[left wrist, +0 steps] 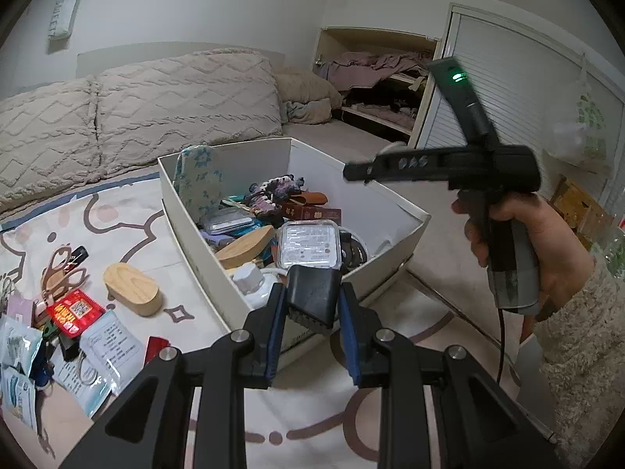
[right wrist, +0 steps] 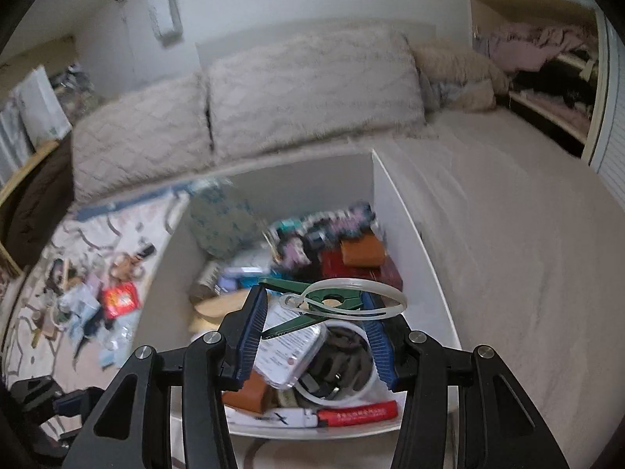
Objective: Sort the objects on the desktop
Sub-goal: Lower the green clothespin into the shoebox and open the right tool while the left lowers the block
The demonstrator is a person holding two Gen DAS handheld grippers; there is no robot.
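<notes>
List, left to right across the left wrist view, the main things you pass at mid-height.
Red packet → wooden block → white box → black object in the left gripper → right gripper.

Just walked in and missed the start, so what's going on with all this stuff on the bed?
A person is sorting small items into a white box on the bed, with a handheld gripper in each hand. The left gripper is shut on a black block at the box's near edge. The right gripper holds a green clip, with a white band looped on it, above the box. More items lie on the blanket left of the box, not yet sorted.
</notes>
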